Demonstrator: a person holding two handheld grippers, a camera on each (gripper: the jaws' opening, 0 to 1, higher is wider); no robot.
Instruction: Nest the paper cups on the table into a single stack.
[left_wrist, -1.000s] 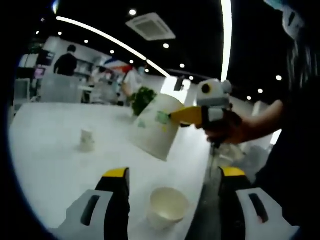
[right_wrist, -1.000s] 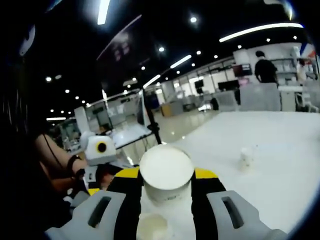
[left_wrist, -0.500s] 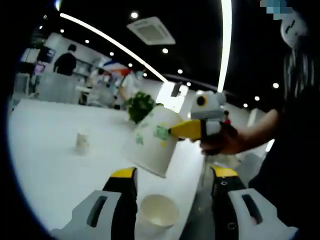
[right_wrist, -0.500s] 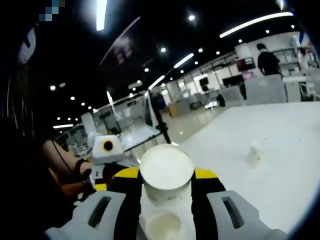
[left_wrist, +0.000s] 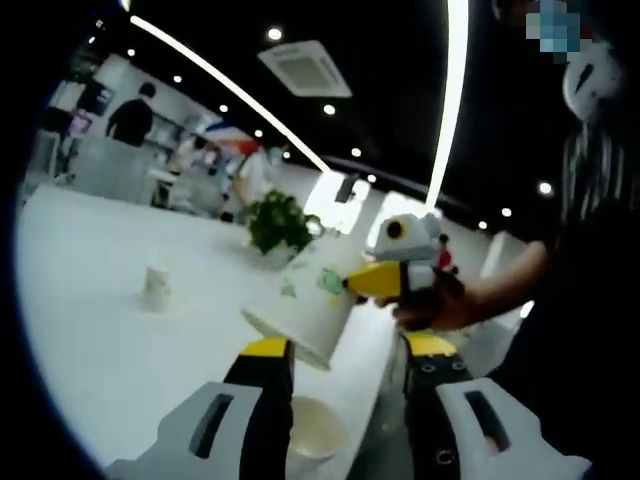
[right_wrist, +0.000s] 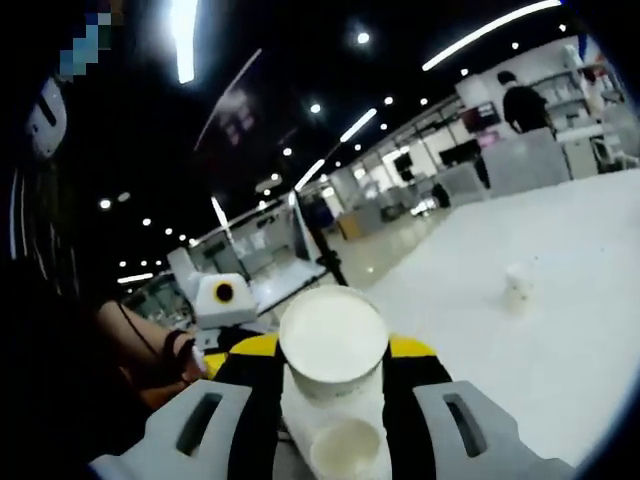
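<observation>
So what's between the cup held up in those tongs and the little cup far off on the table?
Only bare white table. In the right gripper view, nothing sits between the held cup and the far cup.

a white paper cup (left_wrist: 305, 305) printed with green motifs, yellow-tipped grey jaws on the right gripper (right_wrist: 333, 365), a white table (left_wrist: 90, 300), a green plant (left_wrist: 278, 224)

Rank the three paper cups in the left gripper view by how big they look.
1. The held cup, in the right gripper.
2. The open cup on the table.
3. The far cup.
Distance probably explains the difference.
</observation>
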